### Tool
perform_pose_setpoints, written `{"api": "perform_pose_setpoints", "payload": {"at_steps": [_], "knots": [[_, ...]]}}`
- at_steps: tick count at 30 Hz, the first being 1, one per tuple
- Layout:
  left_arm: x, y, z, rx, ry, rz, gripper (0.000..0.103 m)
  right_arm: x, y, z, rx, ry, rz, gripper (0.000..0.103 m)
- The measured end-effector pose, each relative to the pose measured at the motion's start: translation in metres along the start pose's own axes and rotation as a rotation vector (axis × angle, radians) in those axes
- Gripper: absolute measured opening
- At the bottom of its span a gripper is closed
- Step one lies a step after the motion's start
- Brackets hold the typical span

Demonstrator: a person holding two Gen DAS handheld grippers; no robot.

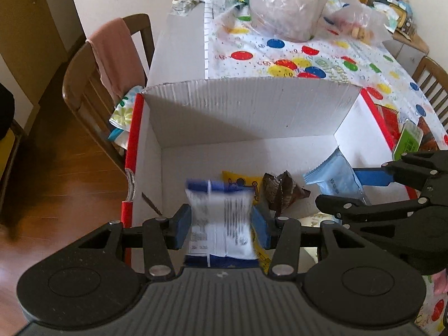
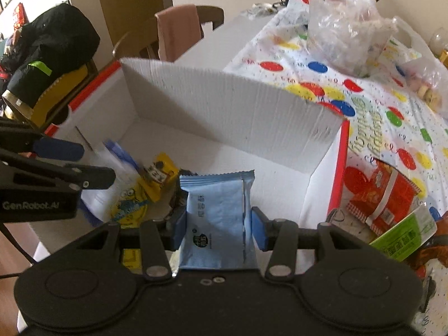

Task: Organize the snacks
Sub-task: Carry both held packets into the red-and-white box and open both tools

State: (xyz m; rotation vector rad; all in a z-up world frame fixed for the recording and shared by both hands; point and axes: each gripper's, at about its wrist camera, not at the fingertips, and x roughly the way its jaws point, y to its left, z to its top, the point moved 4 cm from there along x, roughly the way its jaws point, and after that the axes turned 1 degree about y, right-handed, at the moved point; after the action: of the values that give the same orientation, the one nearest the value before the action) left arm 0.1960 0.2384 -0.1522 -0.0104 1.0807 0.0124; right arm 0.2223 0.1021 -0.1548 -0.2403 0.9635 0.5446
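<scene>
White corrugated cardboard box (image 1: 240, 112), red-edged, on spotted tablecloth (image 1: 308, 53). Left gripper (image 1: 221, 224): clamped on white-and-blue snack packet (image 1: 218, 218) above box floor. Right gripper (image 2: 218, 224): clamped on light-blue foil packet (image 2: 218, 212) over box. Inside: 1 yellow packet (image 2: 159, 179), 1 brown wrapper (image 1: 280, 193).

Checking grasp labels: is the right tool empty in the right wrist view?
No, the right tool is shut on a light blue foil snack packet, pinched between its blue pads above the white cardboard box.

A home dining room: wooden chair (image 1: 92, 84), party-patterned tablecloth (image 1: 308, 56).
</scene>
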Motion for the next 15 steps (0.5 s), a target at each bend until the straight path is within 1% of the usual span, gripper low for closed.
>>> {"api": "perform_pose_setpoints", "payload": {"at_steps": [11,15], "knots": [[0.0099,-0.0049,-0.0006,0.022,0.018,-0.005,0.047,0.0027,0.0044,0.0005,-0.013,0.016,0.002,0.048],[0.007,-0.0059,-0.0027,0.027,0.011,-0.003,0.047,-0.0032,0.0059,-0.0003,-0.011,0.007,0.01,0.052]]}}
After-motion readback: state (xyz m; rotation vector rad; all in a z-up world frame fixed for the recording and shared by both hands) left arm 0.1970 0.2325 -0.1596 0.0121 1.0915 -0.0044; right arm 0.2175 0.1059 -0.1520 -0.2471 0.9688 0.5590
